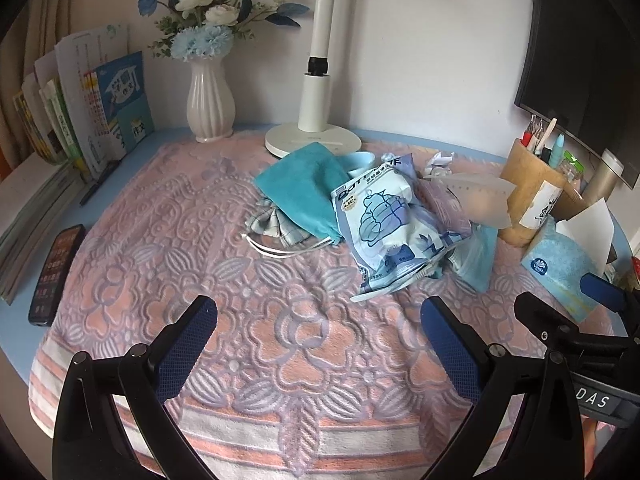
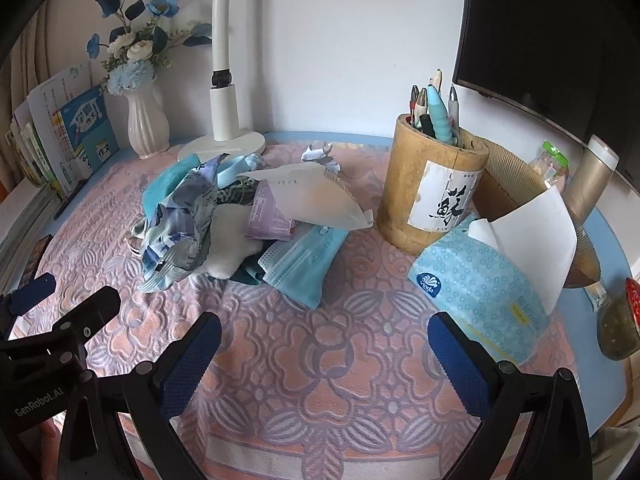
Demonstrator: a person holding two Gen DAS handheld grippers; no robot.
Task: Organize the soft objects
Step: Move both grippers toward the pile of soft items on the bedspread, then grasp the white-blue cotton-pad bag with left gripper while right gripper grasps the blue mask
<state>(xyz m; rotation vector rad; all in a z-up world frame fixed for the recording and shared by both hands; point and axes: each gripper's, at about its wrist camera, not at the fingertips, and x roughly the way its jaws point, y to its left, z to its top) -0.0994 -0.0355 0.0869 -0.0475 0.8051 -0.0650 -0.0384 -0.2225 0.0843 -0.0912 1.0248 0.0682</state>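
Both jaws gape empty over the towel (image 1: 304, 344); the pile (image 1: 384, 220) lies at 12 o'clock (right gripper (image 2: 324, 356) nearer).

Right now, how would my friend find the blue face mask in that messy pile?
Start at the wooden pen holder on the pink patterned towel. Look left of it to the pile of soft things; the blue face mask lies at the pile's near edge, partly under a purple packet. It alone is pale blue, flat and pleated.
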